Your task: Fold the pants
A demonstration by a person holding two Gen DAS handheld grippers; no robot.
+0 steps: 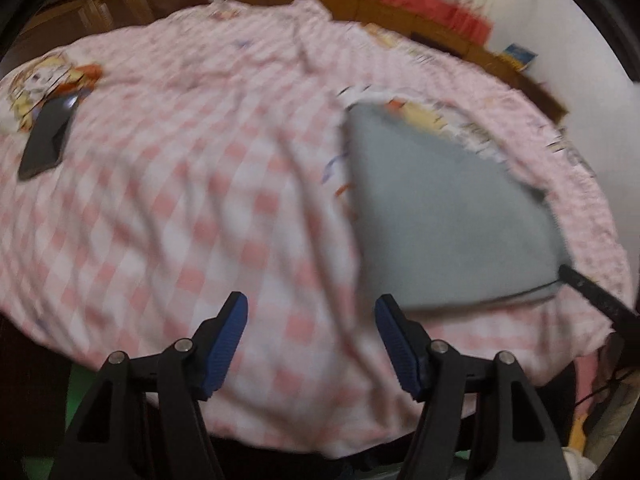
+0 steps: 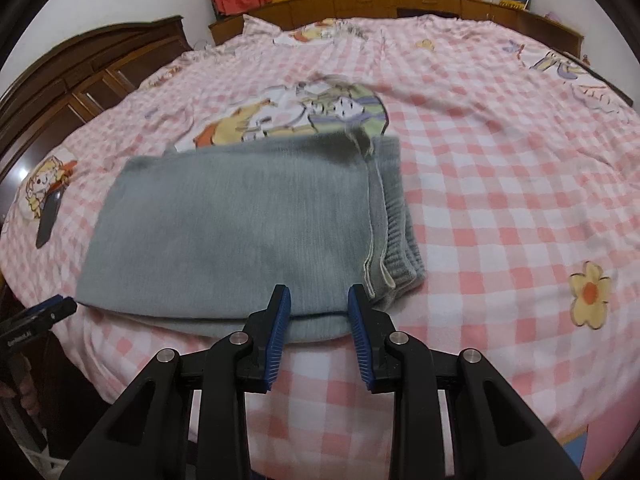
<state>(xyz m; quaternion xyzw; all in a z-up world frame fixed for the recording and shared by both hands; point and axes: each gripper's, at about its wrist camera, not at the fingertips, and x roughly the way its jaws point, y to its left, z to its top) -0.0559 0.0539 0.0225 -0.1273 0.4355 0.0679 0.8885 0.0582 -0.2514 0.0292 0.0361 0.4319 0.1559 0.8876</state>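
Though folded – pants (image 2: 240,224); bedspread (image 2: 500,200) beneath

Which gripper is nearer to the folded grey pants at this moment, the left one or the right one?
Right. The right gripper sits at the near edge of the grey pants, open. The left gripper is off their left side, over the checked bedsheet, with nothing between its jaws.

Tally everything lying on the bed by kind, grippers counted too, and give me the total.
Folded grey pants: 1
Dark flat phone-like slab: 1
Grippers: 2, the left gripper over bare sheet, the right gripper at the pants' near edge
Total: 4
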